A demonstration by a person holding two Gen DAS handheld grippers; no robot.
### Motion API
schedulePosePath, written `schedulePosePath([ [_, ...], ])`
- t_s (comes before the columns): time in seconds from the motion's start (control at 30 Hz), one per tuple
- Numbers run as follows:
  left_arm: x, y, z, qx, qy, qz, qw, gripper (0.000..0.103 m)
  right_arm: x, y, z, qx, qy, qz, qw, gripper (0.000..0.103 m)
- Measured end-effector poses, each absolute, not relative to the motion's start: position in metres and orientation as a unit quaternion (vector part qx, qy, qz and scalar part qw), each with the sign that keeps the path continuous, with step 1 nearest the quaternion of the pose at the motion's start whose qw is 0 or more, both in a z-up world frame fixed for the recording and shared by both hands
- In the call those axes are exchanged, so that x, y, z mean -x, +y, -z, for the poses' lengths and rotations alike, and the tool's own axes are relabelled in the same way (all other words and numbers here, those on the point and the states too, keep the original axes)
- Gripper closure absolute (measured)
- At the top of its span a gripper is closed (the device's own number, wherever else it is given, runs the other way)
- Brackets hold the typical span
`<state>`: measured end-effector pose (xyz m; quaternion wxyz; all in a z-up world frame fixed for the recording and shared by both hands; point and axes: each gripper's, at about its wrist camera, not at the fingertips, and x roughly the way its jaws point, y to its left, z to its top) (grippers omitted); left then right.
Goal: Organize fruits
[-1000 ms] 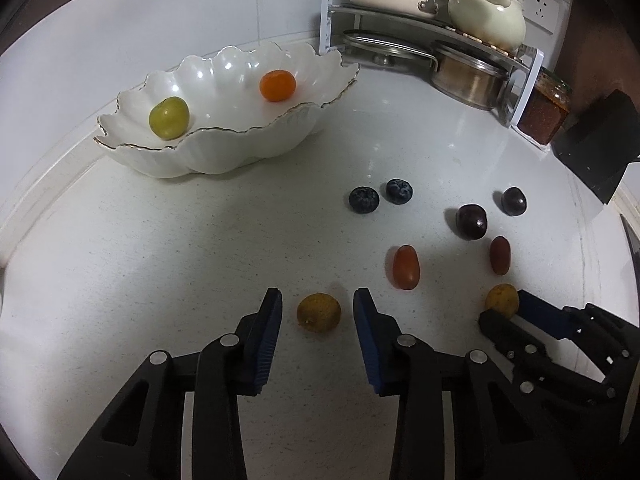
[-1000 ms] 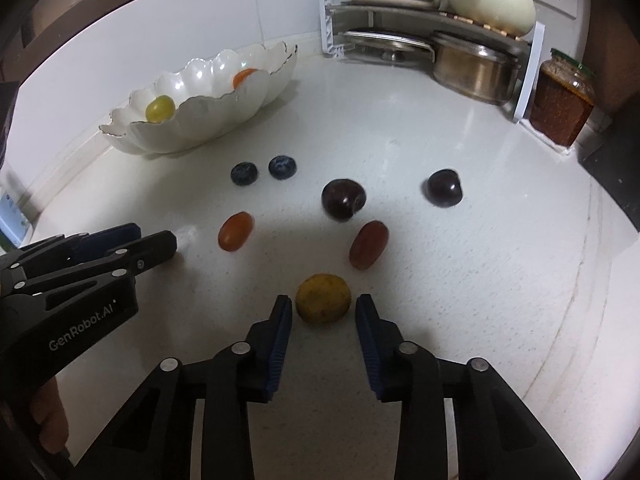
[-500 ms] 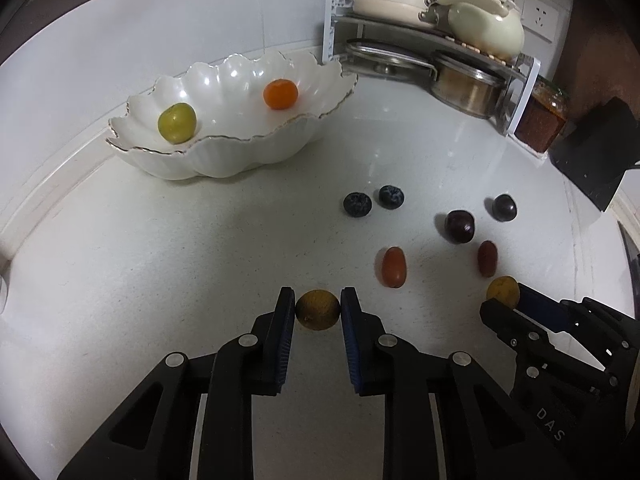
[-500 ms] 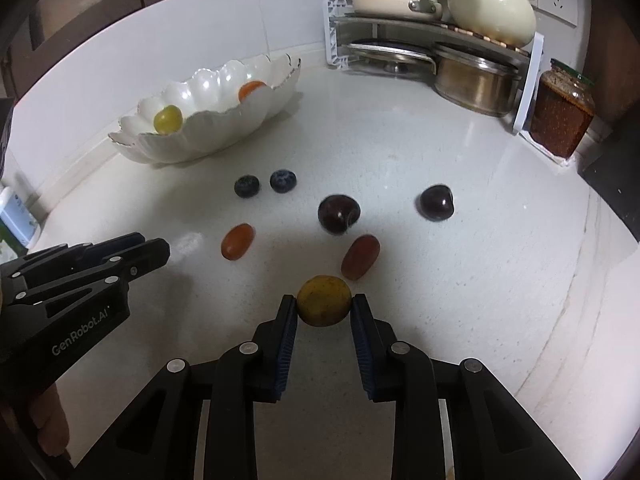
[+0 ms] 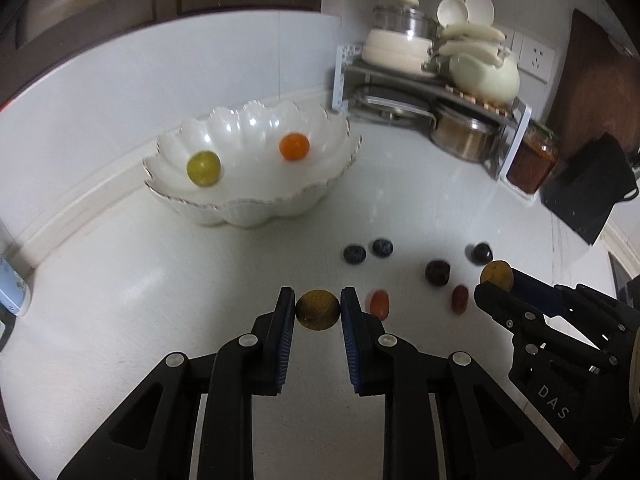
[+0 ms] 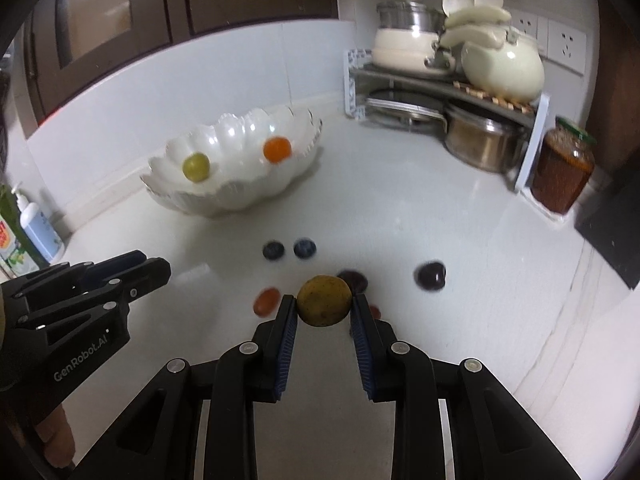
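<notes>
My left gripper (image 5: 318, 310) is shut on a brownish-yellow round fruit (image 5: 318, 311) and holds it above the white counter. My right gripper (image 6: 324, 306) is shut on a second yellow round fruit (image 6: 324, 300), also lifted; it shows in the left wrist view (image 5: 497, 275). A white scalloped bowl (image 5: 256, 208) at the back left holds a green fruit (image 5: 203, 168) and an orange fruit (image 5: 294, 146). On the counter lie two blueberries (image 5: 354, 254), two dark plums (image 5: 437, 273), and two small red oblong fruits (image 5: 379, 304).
A rack (image 5: 436, 92) with pots and a kettle stands at the back right, with a jar (image 5: 532, 164) beside it. A black object (image 5: 588, 196) is at the right. Bottles (image 6: 38, 232) stand at the left edge.
Both grippers closed on their yellow fruits and lifted them off the counter. Both views have risen and tilted up.
</notes>
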<state>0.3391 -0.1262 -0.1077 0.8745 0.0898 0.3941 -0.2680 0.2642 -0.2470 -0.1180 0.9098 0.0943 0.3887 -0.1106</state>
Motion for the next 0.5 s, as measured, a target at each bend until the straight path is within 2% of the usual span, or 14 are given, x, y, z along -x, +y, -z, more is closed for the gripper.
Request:
schedulePosePath([
  [0.5,-0.336,-0.106,0.060,-0.060,0.338,0.244,0.907,0.079,-0.277,-0.233,0.069,-0.062,0.337,0.071,0.937,0.074],
])
